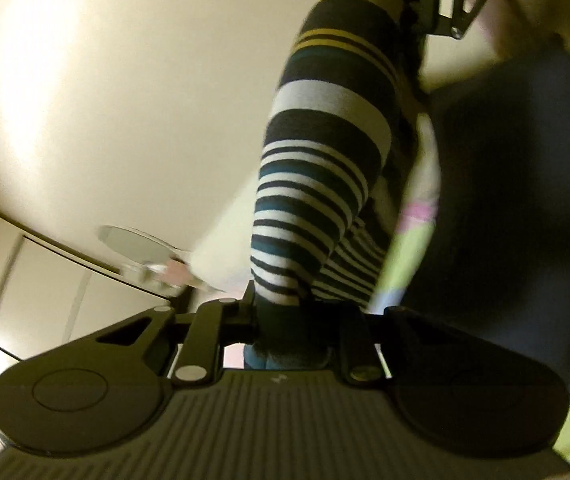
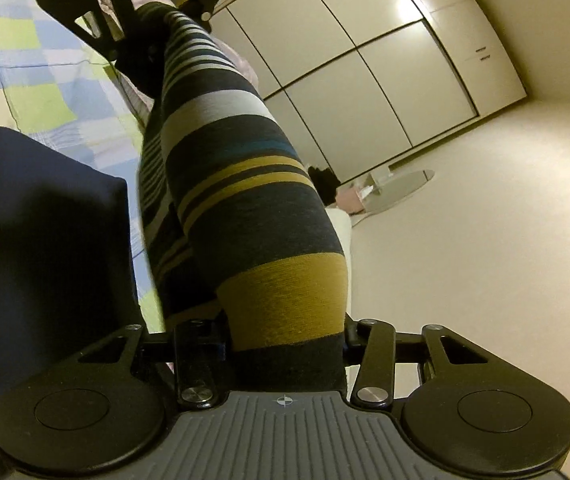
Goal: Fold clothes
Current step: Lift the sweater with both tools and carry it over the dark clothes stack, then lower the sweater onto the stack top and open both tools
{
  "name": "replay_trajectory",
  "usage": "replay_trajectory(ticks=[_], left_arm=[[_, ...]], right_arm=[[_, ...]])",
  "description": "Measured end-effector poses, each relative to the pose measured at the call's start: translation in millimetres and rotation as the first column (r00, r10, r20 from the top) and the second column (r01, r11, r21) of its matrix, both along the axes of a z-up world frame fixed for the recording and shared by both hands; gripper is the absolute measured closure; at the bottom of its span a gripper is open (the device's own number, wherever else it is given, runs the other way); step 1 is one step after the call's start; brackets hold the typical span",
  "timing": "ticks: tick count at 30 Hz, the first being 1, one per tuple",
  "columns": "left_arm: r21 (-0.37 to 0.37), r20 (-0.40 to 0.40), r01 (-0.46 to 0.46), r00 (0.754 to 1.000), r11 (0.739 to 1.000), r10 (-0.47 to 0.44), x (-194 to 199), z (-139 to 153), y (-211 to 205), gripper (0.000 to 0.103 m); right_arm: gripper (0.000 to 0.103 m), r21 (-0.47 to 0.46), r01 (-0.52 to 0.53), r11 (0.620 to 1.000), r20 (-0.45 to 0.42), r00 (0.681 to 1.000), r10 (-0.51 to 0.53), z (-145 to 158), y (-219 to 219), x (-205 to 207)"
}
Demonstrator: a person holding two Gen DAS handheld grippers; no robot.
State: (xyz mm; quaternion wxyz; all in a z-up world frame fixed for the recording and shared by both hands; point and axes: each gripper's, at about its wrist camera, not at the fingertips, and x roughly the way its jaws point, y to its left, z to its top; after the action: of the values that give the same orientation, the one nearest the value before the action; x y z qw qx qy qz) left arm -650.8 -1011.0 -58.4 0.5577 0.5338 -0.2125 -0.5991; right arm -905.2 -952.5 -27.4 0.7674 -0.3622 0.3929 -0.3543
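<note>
Stretching between the two grippers, a striped garment in navy, white, teal and mustard bands hangs raised in the air above a patchwork bedspread. The left gripper is clamped narrowly on its teal-and-white end. The right gripper pinches the mustard-banded end, its jaws held wider by bunched cloth. A dark folded item lies on the bed beside it. White wardrobe doors stand behind.
</note>
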Motion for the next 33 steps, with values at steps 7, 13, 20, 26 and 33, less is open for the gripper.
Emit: replay_trajectory(ticks=[7,13,20,26,33], left_arm=[[0.158,0.037,-0.004,0.999,0.987,-0.001,-24,-100,41,0.086],[0.158,0.001,-0.028,1.0,0.987,0.028,-18,-84,41,0.082],[0.08,0.035,-0.019,0.999,0.997,0.016,-20,-74,21,0.085],[0.14,0.029,-0.036,0.999,0.989,0.032,-15,-96,35,0.086],[0.148,0.015,-0.041,0.999,0.988,0.039,-20,-87,44,0.079]], right_arm=[[0.049,0.122,-0.041,0.992,-0.195,0.979,0.065,-102,43,-17],[0.048,0.088,-0.03,0.996,-0.185,0.982,0.046,-88,58,-29],[0.06,0.182,0.074,0.981,-0.105,0.993,-0.055,-83,70,-37],[0.067,0.204,0.051,0.978,-0.098,0.995,-0.031,-69,58,-12],[0.066,0.216,0.075,0.973,-0.123,0.991,-0.049,-79,59,-3]])
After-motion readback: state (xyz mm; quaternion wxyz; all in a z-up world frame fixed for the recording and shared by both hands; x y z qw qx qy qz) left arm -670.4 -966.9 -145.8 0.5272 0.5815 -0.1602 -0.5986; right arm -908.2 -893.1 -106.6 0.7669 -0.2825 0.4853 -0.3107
